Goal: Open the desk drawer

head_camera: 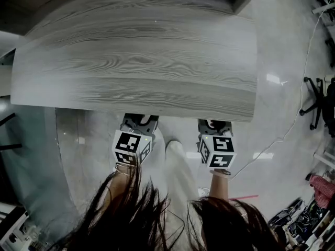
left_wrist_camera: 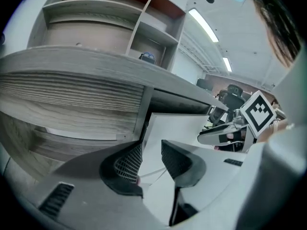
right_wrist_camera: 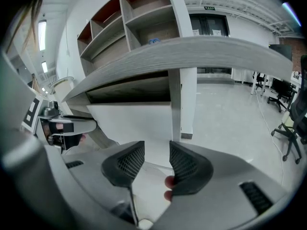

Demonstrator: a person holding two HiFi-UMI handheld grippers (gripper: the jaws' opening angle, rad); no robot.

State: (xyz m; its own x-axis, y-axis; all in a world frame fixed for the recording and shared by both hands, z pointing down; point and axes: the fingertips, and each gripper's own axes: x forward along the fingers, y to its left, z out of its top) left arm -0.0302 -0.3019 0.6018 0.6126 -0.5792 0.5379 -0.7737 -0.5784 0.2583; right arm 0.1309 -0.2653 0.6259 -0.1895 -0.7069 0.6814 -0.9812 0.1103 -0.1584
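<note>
The desk's grey wood-grain top (head_camera: 136, 61) fills the head view. Under its front edge hangs the white drawer front (left_wrist_camera: 180, 128), with a dark gap above it (right_wrist_camera: 129, 97). The top hides the drawer in the head view. Both grippers point at the desk's front edge from below. My left gripper (head_camera: 139, 119) is open, and only the white panel shows beyond its ribbed pads (left_wrist_camera: 127, 164). My right gripper (head_camera: 214, 123) is open too, with nothing between its pads (right_wrist_camera: 184, 164). Each gripper shows in the other's view: the right gripper (left_wrist_camera: 225, 133), the left gripper (right_wrist_camera: 67, 126).
A shelf unit (left_wrist_camera: 110, 18) stands at the back of the desk. A desk leg (right_wrist_camera: 184, 95) drops just right of the drawer. On the glossy floor to the right are an office chair (head_camera: 316, 101) and a white cable (head_camera: 293, 124). The person's leg (head_camera: 180, 171) is between the grippers.
</note>
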